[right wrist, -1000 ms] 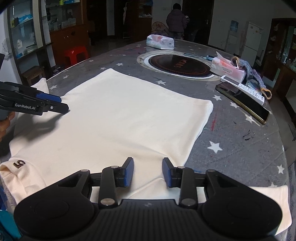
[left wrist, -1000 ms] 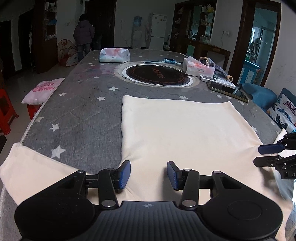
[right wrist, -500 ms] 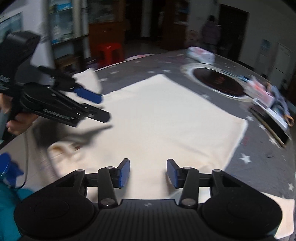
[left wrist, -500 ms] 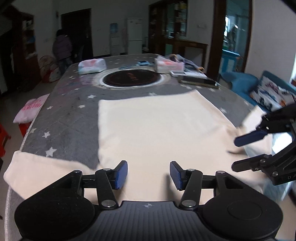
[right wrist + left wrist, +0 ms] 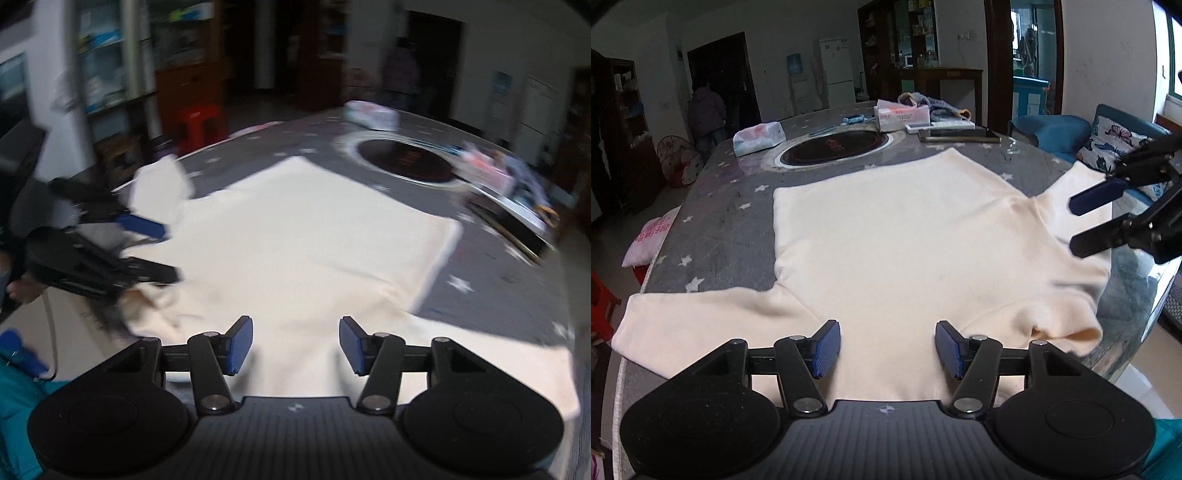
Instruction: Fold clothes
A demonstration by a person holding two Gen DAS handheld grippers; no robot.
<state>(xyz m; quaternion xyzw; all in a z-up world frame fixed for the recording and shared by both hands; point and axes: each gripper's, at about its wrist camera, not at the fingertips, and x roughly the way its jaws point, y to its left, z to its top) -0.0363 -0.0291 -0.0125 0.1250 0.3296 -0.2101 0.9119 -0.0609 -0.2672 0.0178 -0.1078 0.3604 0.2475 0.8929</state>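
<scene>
**A:** What lies in front of the person?

**B:** A cream long-sleeved knit top [image 5: 923,251] is spread flat on a grey star-printed counter [image 5: 727,221], body toward the middle and sleeves reaching out to either side. I judge it is laid out this way so the sleeves can be folded inward.

**A:** And the two tools?

**B:** The left gripper [image 5: 886,349] hovers over the near edge of the top. Its blue-padded jaws are spread and have just been opening, with cloth below them but nothing pinched. The right gripper [image 5: 295,345] also hangs above the near edge, jaws spread after just opening, holding nothing. Its view is blurred.

**A:** Anything else on the counter?

**B:** Farther back, well apart from the top, sit a round black inset hotplate [image 5: 834,147], two tissue packs and a dark tablet.
</scene>
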